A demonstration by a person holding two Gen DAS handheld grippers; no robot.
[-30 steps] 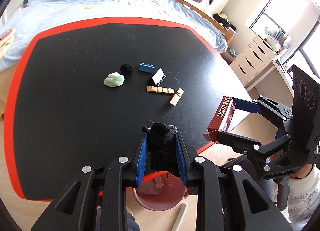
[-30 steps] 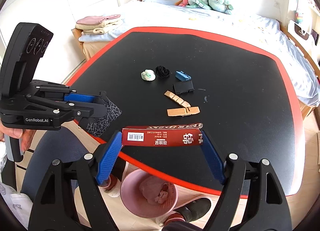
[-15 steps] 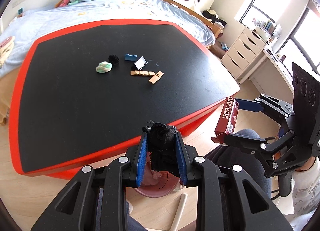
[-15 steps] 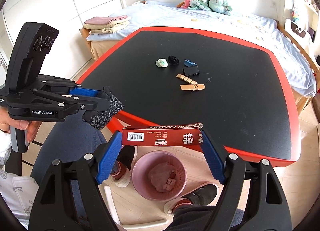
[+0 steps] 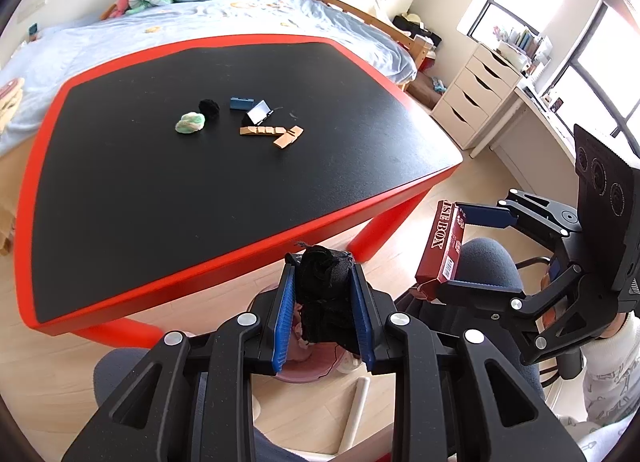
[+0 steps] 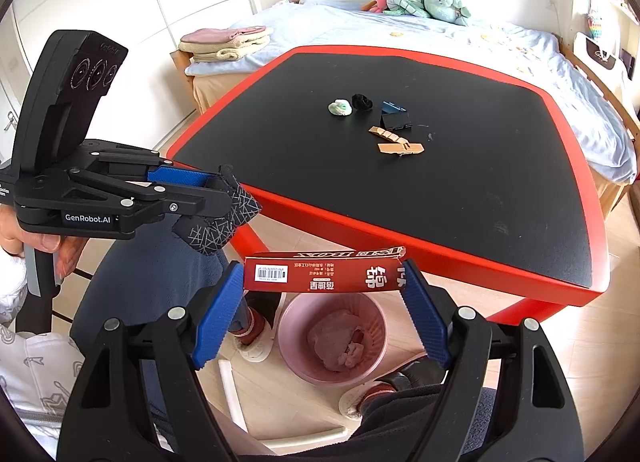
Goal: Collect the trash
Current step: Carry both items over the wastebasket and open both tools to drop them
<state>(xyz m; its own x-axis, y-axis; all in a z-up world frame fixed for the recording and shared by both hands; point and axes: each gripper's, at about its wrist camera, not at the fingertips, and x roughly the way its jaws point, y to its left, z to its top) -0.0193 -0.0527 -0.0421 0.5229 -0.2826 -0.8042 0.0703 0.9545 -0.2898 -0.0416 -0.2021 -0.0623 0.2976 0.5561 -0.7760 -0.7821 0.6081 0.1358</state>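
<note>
Two tongs loaded: your left tongs [image 5: 323, 304] clench a black sock [image 5: 324, 294], right tongs [image 6: 322, 316] grip the red box [image 6: 320, 272] w/ pink bin [image 6: 332, 342] at 6 o'clock.

Daylight is pouring in through the window [image 5: 568, 34], blowing out its panes and washing the floor beside the red-rimmed table [image 5: 224, 222] with a soft glare. The table's black top is staying evenly lit and sharp. Fisheye distortion is bending the room's edges, with dark vignetting crowding every corner of both views.
</note>
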